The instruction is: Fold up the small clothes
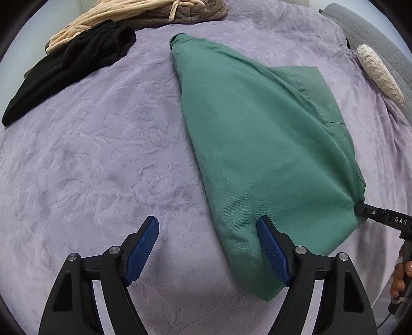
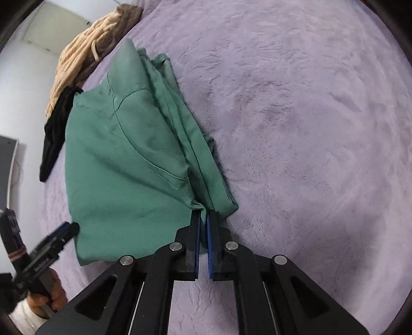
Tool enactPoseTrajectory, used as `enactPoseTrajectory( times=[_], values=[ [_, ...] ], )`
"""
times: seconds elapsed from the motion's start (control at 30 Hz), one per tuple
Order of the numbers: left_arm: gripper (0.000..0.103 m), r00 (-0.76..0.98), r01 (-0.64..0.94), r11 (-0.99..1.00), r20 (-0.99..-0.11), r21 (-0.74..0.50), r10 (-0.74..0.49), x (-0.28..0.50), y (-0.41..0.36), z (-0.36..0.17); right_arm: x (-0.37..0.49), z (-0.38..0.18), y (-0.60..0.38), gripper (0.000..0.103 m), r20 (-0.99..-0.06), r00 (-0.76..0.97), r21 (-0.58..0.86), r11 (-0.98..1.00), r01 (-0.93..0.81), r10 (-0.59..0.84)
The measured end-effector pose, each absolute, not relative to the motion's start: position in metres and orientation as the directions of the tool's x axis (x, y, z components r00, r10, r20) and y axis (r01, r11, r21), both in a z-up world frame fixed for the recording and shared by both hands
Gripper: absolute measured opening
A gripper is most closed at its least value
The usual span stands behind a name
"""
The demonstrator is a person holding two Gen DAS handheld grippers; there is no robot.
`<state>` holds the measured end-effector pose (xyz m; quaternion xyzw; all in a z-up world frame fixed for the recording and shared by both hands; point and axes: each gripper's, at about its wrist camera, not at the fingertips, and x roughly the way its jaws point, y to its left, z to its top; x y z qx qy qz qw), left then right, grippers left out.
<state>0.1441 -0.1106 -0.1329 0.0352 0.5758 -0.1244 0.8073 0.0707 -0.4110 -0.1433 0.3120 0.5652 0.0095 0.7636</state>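
A green garment (image 1: 257,134) lies folded over on the lilac blanket (image 1: 97,154). My left gripper (image 1: 208,226) is open, its right finger resting on the garment's near edge and its left finger over bare blanket. My right gripper (image 2: 203,219) is shut on a bunched corner of the green garment (image 2: 134,165). It also shows in the left wrist view (image 1: 360,208) at the cloth's right edge. The left gripper shows blurred in the right wrist view (image 2: 64,232) at the garment's near left edge.
A black garment (image 1: 69,67) and a beige and brown heap (image 1: 134,15) lie at the far left of the blanket. A cream cushion (image 1: 378,74) and a grey quilted edge (image 1: 370,33) are at the far right.
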Motion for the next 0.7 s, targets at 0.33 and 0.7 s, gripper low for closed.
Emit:
enactPoseTrajectory(
  times=[0.33, 0.7],
  values=[
    [0.089, 0.313, 0.220, 0.972, -0.937, -0.085, -0.153, 0.137, -0.115, -0.134, 0.160, -0.077, -0.397, 0.064, -0.795, 0.467, 0.488, 0.866, 0.111, 0.388],
    [0.089, 0.327, 0.187, 0.978, -0.933, -0.093, -0.151, 0.134, -0.114, -0.135, 0.238, -0.127, -0.368, 0.006, -0.883, 0.356, 0.346, 0.937, 0.052, 0.307]
  ],
)
